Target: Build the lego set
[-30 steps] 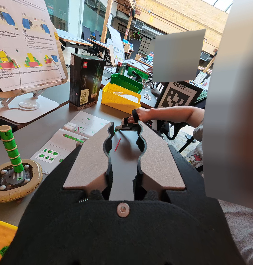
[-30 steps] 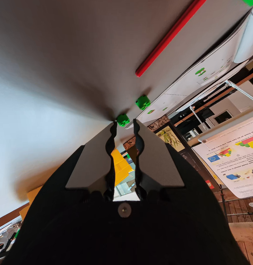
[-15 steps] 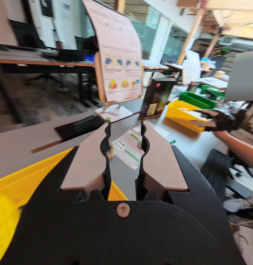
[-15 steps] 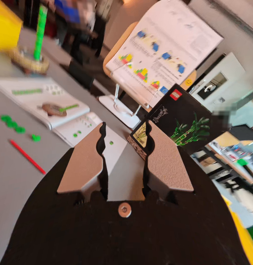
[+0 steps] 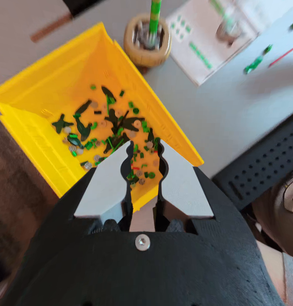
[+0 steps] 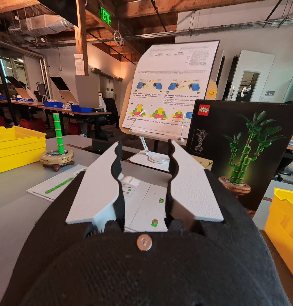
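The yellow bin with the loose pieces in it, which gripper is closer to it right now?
Left. The left gripper hangs open right over the yellow bin, fingertips above the loose pieces. The right gripper is open over the instruction booklet, with that bin off to its left.

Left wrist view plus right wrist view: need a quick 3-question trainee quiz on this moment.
1. True or false: the left gripper has a brick between its fingers.
2. What stands in the tan round base? A) green stalk B) red rod C) nothing
3. Fill in: the loose pieces lie in a ____ bin.

Key: 1 false, the open fingers are empty above the bin. 2 A, the green stalk stands upright. 3 yellow.
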`<state>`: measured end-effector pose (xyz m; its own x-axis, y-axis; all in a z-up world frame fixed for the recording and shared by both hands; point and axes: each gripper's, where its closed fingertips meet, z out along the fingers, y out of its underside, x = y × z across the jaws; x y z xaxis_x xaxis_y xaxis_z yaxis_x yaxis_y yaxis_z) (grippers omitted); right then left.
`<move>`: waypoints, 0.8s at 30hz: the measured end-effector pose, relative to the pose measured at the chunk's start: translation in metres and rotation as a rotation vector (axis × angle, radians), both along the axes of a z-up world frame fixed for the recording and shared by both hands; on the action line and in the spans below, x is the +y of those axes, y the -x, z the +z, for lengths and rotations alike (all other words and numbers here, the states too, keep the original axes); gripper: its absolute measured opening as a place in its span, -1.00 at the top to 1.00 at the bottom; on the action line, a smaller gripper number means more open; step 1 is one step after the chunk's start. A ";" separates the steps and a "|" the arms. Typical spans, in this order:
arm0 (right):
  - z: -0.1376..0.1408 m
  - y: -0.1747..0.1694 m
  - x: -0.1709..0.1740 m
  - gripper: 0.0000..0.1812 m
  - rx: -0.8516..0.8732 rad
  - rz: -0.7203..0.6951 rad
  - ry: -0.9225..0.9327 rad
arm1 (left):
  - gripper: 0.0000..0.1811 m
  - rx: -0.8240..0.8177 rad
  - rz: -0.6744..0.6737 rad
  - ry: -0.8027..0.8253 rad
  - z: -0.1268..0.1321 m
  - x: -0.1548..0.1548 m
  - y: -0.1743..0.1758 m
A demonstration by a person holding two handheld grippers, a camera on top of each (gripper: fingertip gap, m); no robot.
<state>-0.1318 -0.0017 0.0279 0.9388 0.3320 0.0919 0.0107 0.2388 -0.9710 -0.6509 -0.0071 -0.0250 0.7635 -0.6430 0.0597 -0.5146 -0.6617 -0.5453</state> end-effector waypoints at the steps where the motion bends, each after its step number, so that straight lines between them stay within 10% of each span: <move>1: -0.005 0.000 0.002 0.39 -0.013 -0.003 0.016 | 0.69 0.051 -0.014 0.052 -0.013 -0.001 -0.001; 10: -0.029 -0.003 0.006 0.40 -0.107 -0.020 0.075 | 0.69 0.197 -0.129 0.272 -0.093 0.038 -0.008; 24: -0.057 0.023 0.014 0.40 -0.385 -0.023 0.103 | 0.53 0.103 -0.370 0.138 -0.113 0.049 -0.013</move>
<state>-0.1552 0.0119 -0.0287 0.8494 0.3369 0.4062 0.3830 0.1360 -0.9137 -0.6383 0.0424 -0.1383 0.4888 -0.8667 0.0997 -0.7789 -0.4850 -0.3976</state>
